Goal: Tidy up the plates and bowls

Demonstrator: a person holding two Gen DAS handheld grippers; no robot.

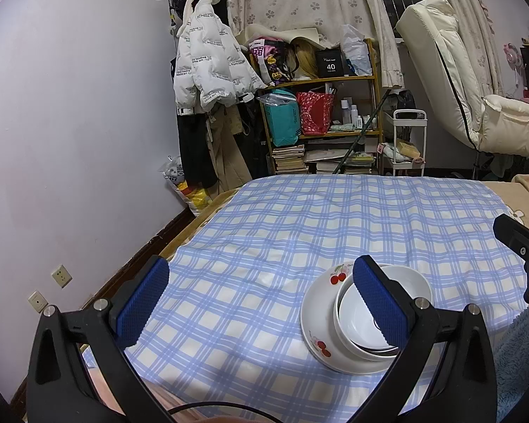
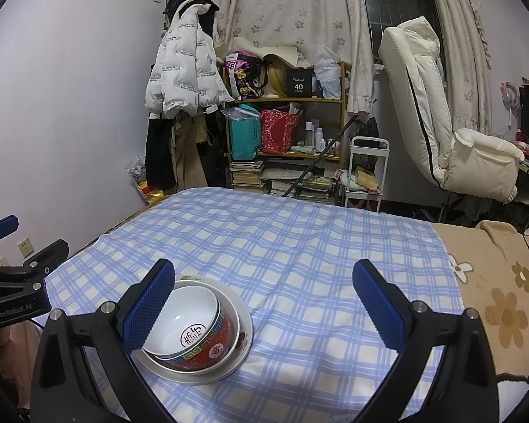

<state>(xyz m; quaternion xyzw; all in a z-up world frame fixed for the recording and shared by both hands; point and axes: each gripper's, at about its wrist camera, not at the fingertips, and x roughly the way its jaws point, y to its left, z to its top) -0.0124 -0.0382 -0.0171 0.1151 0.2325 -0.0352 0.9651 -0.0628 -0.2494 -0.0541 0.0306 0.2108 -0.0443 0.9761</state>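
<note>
A stack of dishes stands on the blue checked cloth (image 1: 264, 246). A white plate with cherry prints (image 1: 317, 303) is at the bottom. A white bowl (image 1: 416, 278) sits on it, and a red patterned bowl with a white inside (image 2: 197, 317) is nested on top. In the right wrist view the plate rim (image 2: 245, 324) shows under the bowls. My left gripper (image 1: 261, 303) is open and empty, left of the stack, its right finger in front of the bowls. My right gripper (image 2: 264, 303) is open and empty, right of the stack, its left finger (image 2: 148, 310) in front of the red bowl.
The cloth (image 2: 299, 246) covers a bed with a tan flowered blanket (image 2: 504, 303) at the right. Beyond the far edge stand a cluttered shelf (image 2: 285, 130), a hanging white jacket (image 2: 183, 70), a small white cart (image 2: 366, 172) and a cream recliner chair (image 2: 441, 120).
</note>
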